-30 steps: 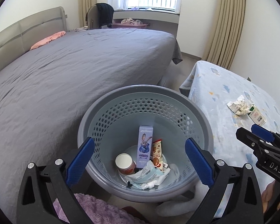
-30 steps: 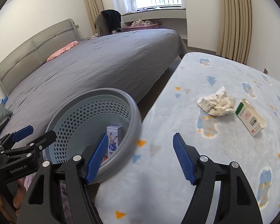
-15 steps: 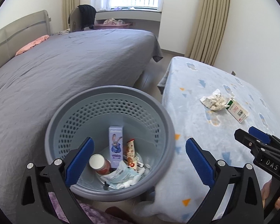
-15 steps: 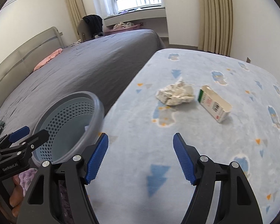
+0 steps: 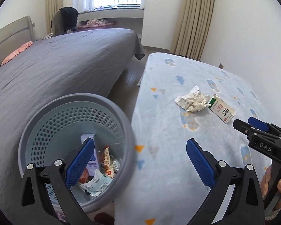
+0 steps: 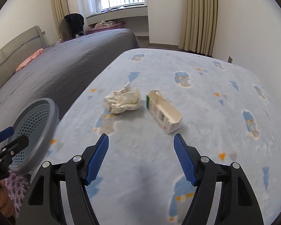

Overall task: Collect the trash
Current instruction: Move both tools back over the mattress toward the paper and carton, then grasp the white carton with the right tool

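— On the patterned blue bench (image 6: 206, 116): what is listed?
— One crumpled paper wad (image 6: 121, 101), one opened white carton (image 6: 164, 112) just beside it, apart.
— Beside the bench?
— Grey perforated basket (image 5: 121, 123), wrappers and a small box inside.
— Tools?
— Right tool (image 6: 141, 159): jaws apart, empty, short of the carton. Left tool (image 5: 140, 161): jaws apart, empty, straddling the basket rim.

Trash on the patterned blanket

The right gripper (image 6: 141, 146) hangs spread and empty above a crumpled paper (image 6: 121, 101) and torn carton (image 6: 164, 113); the grey basket (image 6: 52, 116) stands left.
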The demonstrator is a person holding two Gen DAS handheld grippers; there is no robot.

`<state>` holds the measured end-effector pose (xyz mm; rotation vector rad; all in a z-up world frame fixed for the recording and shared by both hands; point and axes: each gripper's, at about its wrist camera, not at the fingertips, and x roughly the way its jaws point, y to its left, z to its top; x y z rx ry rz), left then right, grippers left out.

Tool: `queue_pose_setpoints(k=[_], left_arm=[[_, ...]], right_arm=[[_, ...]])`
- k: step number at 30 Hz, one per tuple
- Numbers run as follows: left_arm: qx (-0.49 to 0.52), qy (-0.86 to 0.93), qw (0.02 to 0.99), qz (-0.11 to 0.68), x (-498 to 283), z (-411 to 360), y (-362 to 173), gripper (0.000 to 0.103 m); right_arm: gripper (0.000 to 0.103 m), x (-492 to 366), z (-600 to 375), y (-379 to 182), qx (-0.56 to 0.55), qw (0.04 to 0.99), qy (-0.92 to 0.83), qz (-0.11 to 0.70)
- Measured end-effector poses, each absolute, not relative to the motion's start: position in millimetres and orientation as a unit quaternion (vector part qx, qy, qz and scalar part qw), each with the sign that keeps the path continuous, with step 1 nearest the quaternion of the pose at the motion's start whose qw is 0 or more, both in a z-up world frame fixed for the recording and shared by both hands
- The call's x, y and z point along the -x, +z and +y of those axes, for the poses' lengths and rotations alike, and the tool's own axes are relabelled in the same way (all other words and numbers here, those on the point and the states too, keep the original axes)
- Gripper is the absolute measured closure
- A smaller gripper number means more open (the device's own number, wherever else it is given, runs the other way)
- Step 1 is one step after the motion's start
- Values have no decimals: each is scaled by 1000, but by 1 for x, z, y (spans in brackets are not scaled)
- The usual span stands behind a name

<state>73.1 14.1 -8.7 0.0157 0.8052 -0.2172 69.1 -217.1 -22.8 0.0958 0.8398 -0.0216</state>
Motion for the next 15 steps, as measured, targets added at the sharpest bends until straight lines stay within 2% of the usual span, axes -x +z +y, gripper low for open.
queue_pose_setpoints(k=[15], left_arm=[[-33, -128, 905, 404, -107, -40, -25, 6]], right_arm=[[34, -128, -265, -54, -66, 891, -3, 449]])
